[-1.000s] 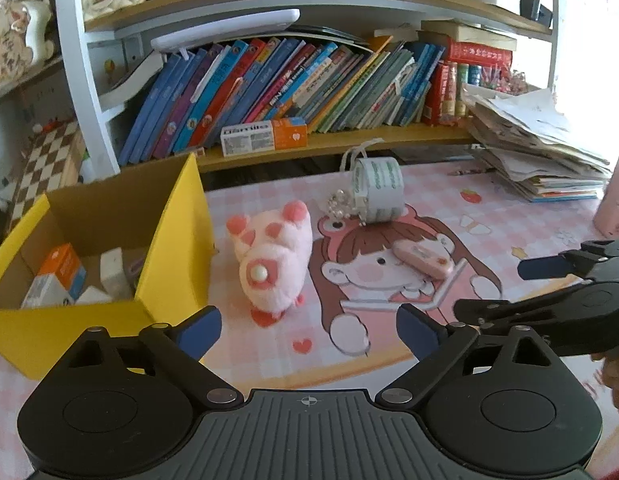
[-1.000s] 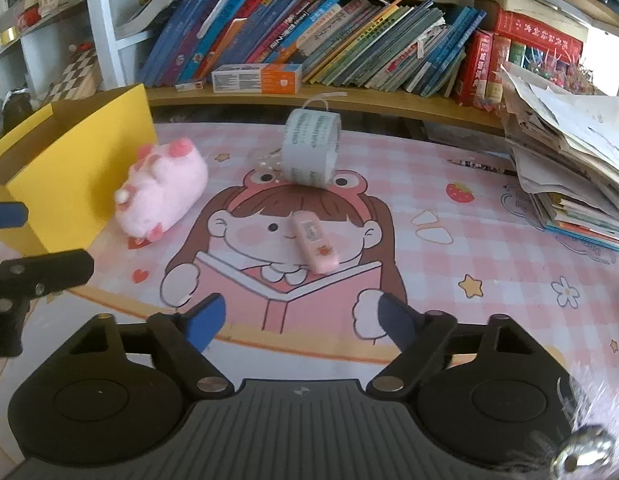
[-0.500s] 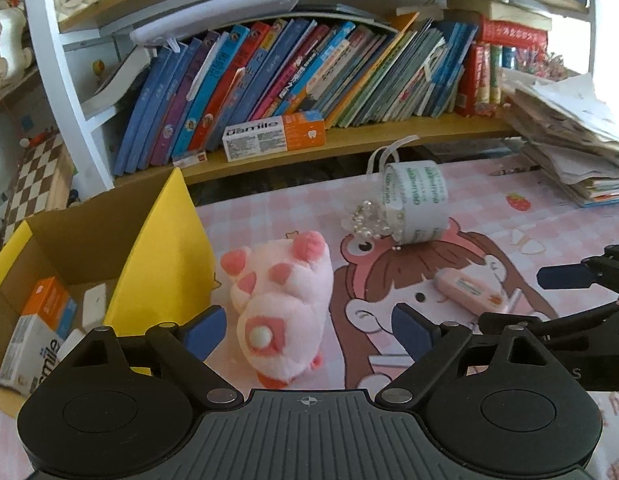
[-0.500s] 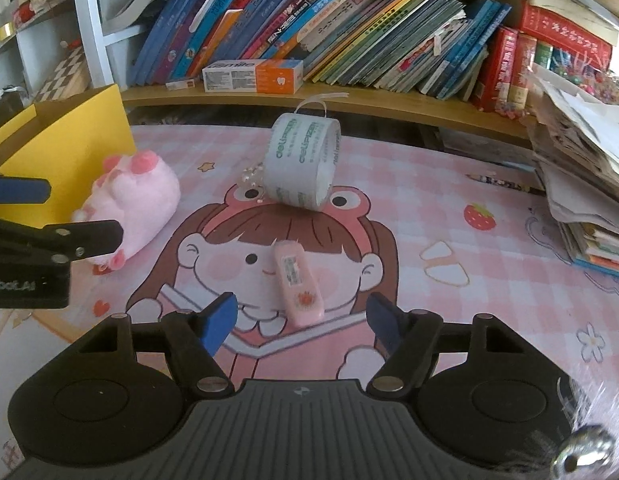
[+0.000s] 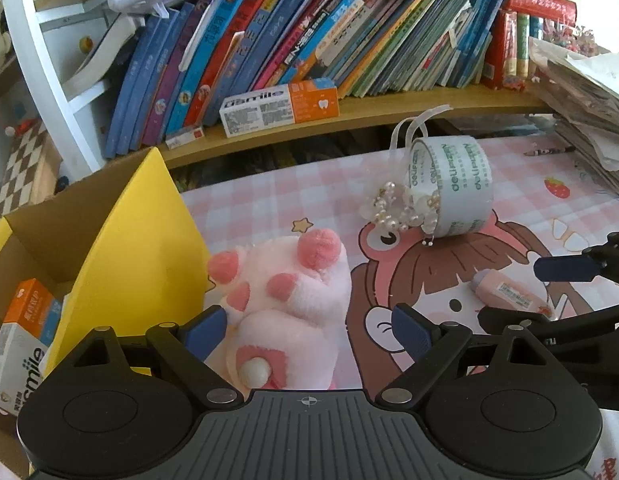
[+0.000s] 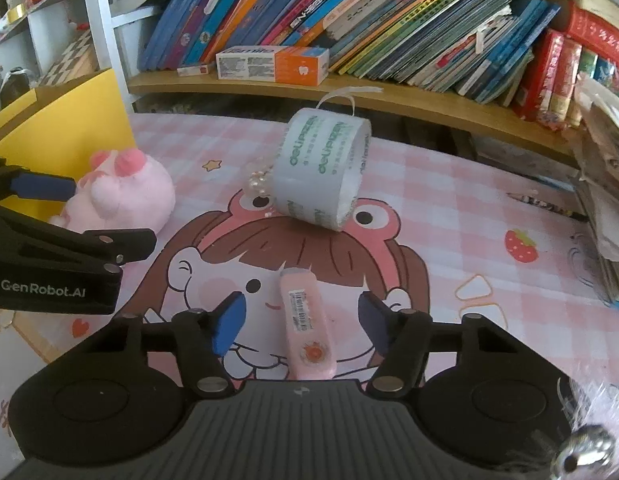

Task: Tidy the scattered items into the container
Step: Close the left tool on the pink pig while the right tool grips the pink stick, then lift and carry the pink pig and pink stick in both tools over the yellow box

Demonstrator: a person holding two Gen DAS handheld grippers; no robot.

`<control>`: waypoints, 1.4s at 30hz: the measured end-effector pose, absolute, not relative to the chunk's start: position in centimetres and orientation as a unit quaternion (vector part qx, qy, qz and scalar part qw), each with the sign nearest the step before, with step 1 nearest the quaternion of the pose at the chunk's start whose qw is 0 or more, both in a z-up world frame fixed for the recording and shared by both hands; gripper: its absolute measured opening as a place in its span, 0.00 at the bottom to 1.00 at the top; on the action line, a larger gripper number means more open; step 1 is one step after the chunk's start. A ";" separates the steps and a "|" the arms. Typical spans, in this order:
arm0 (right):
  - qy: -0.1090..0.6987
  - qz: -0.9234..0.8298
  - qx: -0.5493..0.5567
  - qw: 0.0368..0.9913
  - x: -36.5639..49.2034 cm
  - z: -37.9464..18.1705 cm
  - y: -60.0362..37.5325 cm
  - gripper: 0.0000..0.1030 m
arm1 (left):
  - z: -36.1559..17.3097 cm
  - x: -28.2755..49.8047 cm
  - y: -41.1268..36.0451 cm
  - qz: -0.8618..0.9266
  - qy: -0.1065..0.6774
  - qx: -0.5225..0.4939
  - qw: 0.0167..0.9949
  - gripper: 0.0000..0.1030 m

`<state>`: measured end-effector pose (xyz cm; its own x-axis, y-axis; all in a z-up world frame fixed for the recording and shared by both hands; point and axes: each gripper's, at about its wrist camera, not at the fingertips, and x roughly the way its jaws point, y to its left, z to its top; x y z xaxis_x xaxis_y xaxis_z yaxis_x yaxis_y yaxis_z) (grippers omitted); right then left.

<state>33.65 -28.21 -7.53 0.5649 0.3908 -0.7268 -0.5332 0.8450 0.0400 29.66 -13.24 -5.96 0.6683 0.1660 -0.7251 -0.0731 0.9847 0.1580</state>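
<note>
A pink plush toy (image 5: 285, 304) lies on the pink mat beside the open yellow box (image 5: 141, 248). My left gripper (image 5: 309, 330) is open and straddles the plush, whose far side is a little clear of the fingers. A small pink correction-tape case (image 6: 297, 292) lies between the fingers of my right gripper (image 6: 303, 320). Its jaws are closing, and the pads are still clear of the case. A roll of clear tape (image 6: 321, 172) lies further back with a pearl string (image 5: 397, 208) against it. An orange and white carton (image 5: 25, 340) lies in the box.
A wooden shelf of leaning books runs along the back, with a toothpaste carton (image 5: 279, 106) lying on it. A stack of papers (image 6: 605, 184) sits at the right, and a pencil (image 6: 545, 202) lies by it. The left gripper (image 6: 113, 213) shows in the right wrist view.
Both grippers have moved forward and down. The plush now sits between the left fingers and the pink case between the right fingers. The right jaws have narrowed.
</note>
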 end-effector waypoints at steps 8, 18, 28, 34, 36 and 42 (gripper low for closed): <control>0.400 0.269 -0.088 0.871 34.0 -8.3 -28.3 0.47 | -6.3 30.2 -12.7 0.076 0.407 0.050 0.909 0.79; 0.406 0.284 -0.083 0.865 33.3 -7.8 -28.5 0.23 | -5.7 29.3 -12.2 0.063 0.409 0.034 0.910 0.53; 0.412 0.280 -0.062 0.865 29.6 -6.5 -30.0 0.23 | -3.5 25.0 -13.7 0.012 0.393 0.021 0.919 0.53; 0.418 0.272 -0.059 0.865 27.0 -6.2 -30.4 0.23 | -2.9 22.8 -13.9 -0.012 0.389 0.010 0.921 0.53; 0.419 0.270 -0.058 0.865 26.3 -6.1 -30.4 0.23 | -2.9 22.1 -13.9 -0.020 0.389 0.007 0.921 0.53; 0.417 0.255 -0.060 0.871 23.9 -5.5 -30.0 0.23 | -2.7 20.0 -13.3 -0.050 0.387 -0.001 0.921 0.53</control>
